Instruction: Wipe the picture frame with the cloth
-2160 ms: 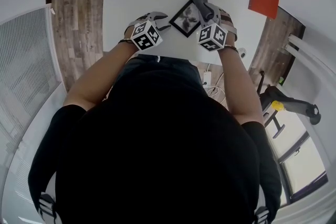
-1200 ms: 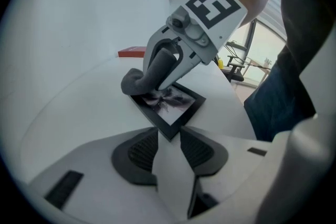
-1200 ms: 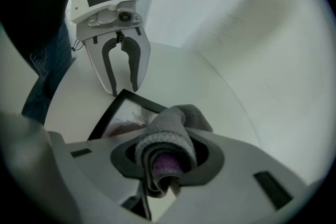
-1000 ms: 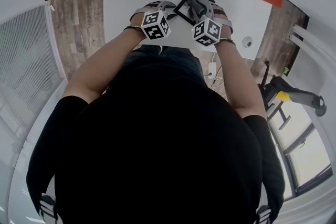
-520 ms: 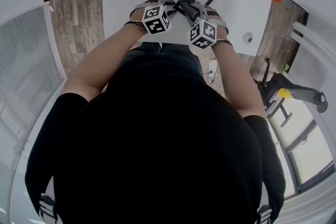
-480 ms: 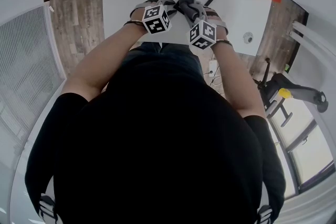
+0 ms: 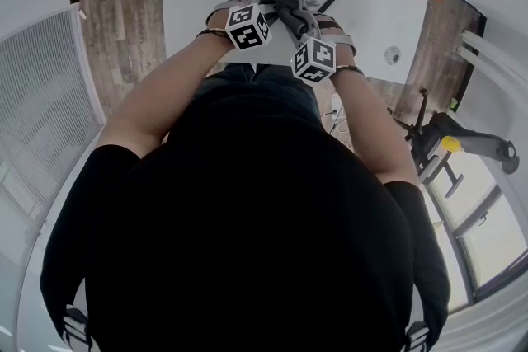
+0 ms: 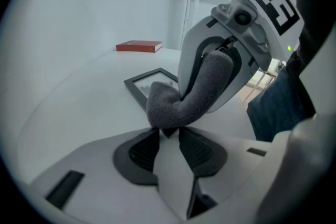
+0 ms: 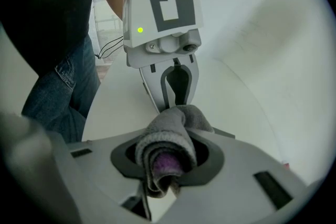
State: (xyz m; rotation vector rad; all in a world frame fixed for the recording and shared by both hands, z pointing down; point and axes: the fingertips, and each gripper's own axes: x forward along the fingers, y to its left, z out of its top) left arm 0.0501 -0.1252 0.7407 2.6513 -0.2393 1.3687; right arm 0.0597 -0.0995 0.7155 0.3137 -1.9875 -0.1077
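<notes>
With the right gripper (image 9: 167, 165) clamped on the folded cloth (image 9: 165, 136) over the near corner of the picture frame (image 8: 137, 85), which lies a little in from the near edge of the desk (image 8: 79, 107), and the left gripper (image 8: 167, 132), its jaws having just been closing, apparently nipping that corner, a hard stroke could snag those jaws or twist the frame loose.

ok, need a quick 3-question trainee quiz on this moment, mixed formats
1. True or false: the right tool is shut on the cloth.
2. Pick one. The picture frame is:
A) lying flat on the table
B) clamped in the right tool
C) propped upright against the wall
3. Short answer: what colour is the book lying on the table beyond the picture frame?

Key: 1 true; 2 A; 3 red.
</notes>
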